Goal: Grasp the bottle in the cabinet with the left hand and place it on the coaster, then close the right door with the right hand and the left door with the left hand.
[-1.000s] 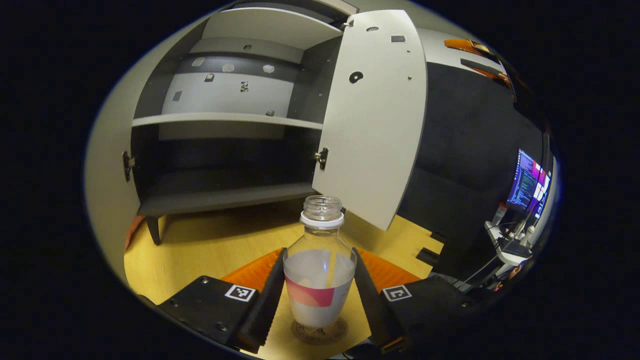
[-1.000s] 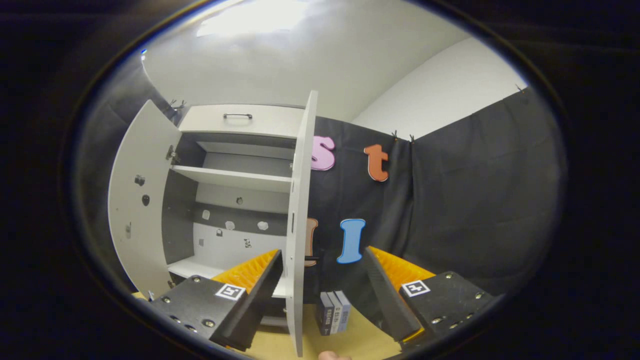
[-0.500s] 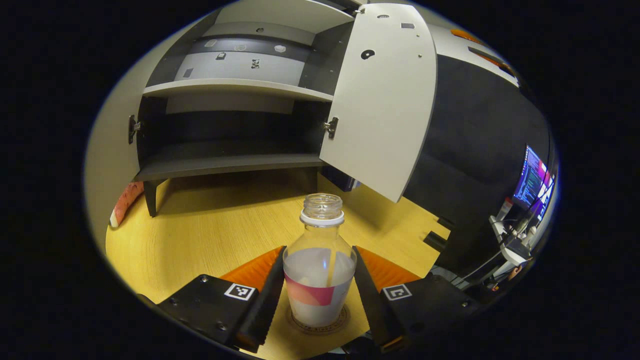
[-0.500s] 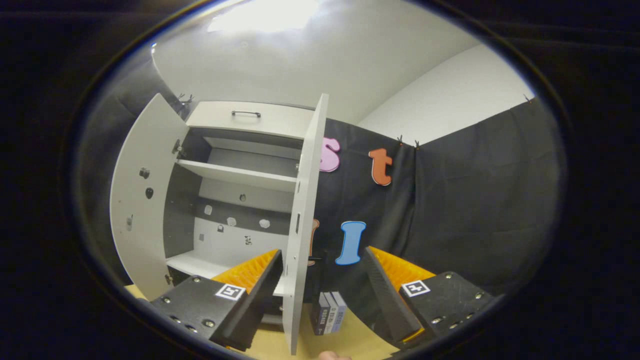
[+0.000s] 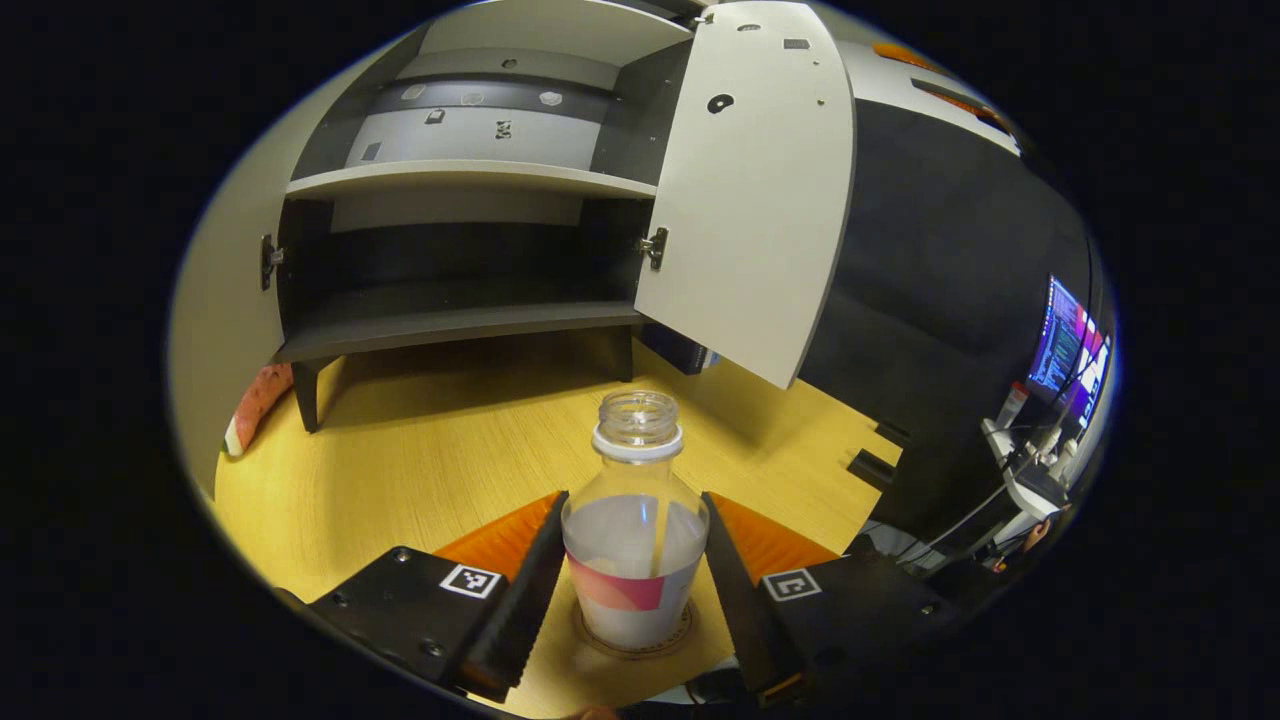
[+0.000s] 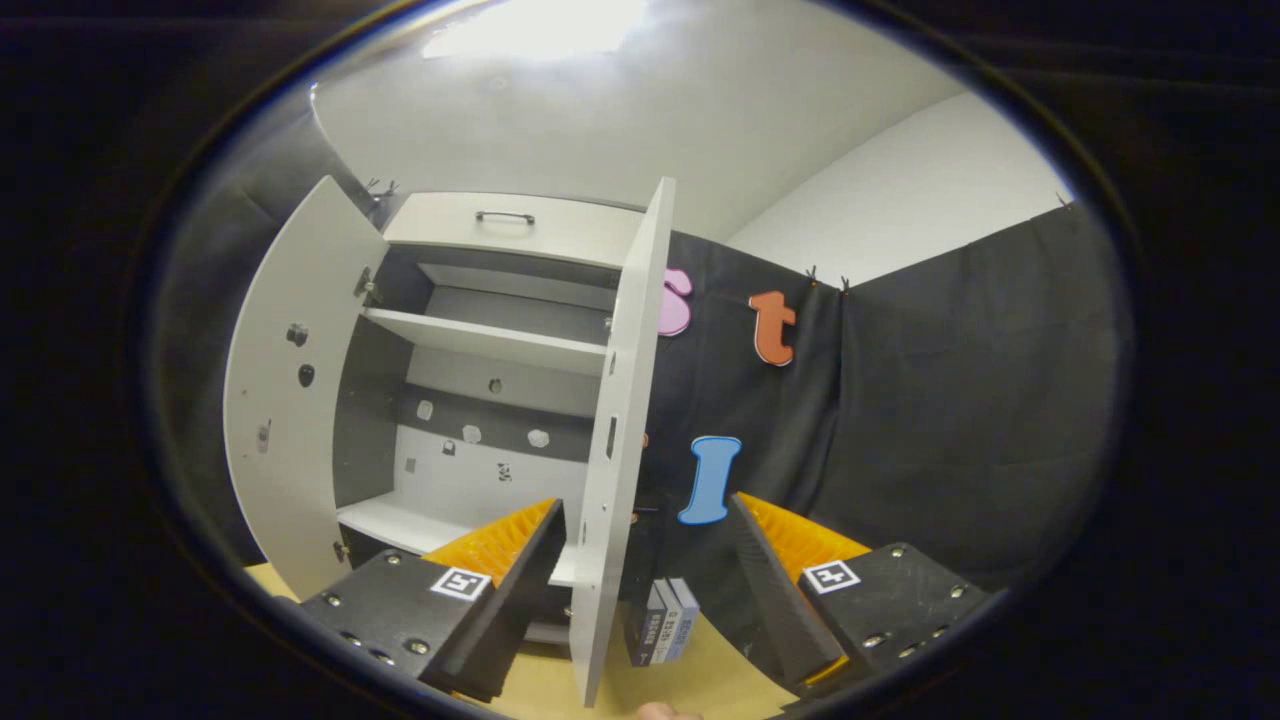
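Observation:
A clear, capless bottle (image 5: 635,540) with a pink-and-white label stands between the fingers of my left gripper (image 5: 633,500). Both fingers press its sides. Its base rests on the round coaster (image 5: 600,645) on the wooden table (image 5: 400,460). Beyond it the cabinet (image 5: 460,180) stands with its right door (image 5: 750,190) and left door (image 5: 215,300) swung wide. In the right gripper view my right gripper (image 6: 647,505) is open and holds nothing. It hangs short of the right door's edge (image 6: 625,400). The left door (image 6: 290,380) and the cabinet's shelf (image 6: 480,345) lie beyond.
A few small dark boxes (image 6: 660,620) stand on the table beside the cabinet. A drawer with a handle (image 6: 505,217) tops the cabinet. A lit monitor (image 5: 1070,350) and cables sit off the table to the right. A pinkish object (image 5: 255,400) lies beside the cabinet leg.
My left gripper has lowered the bottle until its base sits on the coaster. The right gripper has drifted slightly, so the right door's edge stands a little further right in its view.

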`<action>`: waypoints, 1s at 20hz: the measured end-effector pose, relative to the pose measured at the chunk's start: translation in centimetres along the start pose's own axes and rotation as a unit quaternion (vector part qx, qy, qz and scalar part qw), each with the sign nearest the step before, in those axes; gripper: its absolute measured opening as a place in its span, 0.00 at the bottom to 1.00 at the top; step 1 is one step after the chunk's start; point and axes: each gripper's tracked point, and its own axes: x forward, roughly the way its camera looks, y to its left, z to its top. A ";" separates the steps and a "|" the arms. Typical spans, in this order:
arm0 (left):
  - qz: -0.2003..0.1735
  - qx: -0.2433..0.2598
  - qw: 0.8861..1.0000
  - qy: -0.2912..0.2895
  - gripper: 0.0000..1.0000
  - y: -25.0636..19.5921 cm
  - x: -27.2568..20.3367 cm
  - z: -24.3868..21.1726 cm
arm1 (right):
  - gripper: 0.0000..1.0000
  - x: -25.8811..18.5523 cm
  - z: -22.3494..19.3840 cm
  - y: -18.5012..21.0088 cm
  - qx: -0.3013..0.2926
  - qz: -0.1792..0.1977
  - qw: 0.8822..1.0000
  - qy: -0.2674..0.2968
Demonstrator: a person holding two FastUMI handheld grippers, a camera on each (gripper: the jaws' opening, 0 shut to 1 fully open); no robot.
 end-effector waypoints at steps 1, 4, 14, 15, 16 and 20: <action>0.008 0.008 1.000 0.002 0.81 0.2 -0.3 0.2 | 0.98 0.0 -0.1 0.0 0.001 0.001 1.000 0.001; 0.007 0.017 1.000 0.002 0.83 -0.2 -0.7 0.6 | 0.98 0.5 -0.4 0.1 0.004 0.005 1.000 0.001; -0.003 0.020 0.999 -0.035 0.83 -2.1 -1.6 5.5 | 0.98 1.3 -1.1 -0.9 0.017 0.008 1.000 0.001; 0.001 0.018 0.999 -0.039 0.83 -2.0 -1.7 6.4 | 0.98 1.4 -1.2 -1.0 0.018 0.008 1.000 0.001; 0.005 0.017 0.999 -0.045 0.83 -1.8 -1.9 7.3 | 0.98 1.5 -1.2 -1.2 0.018 0.007 1.000 0.000; 0.028 0.023 0.995 -0.092 0.83 -1.3 -3.1 13.2 | 0.98 2.1 -1.7 -1.7 0.025 0.004 1.000 0.002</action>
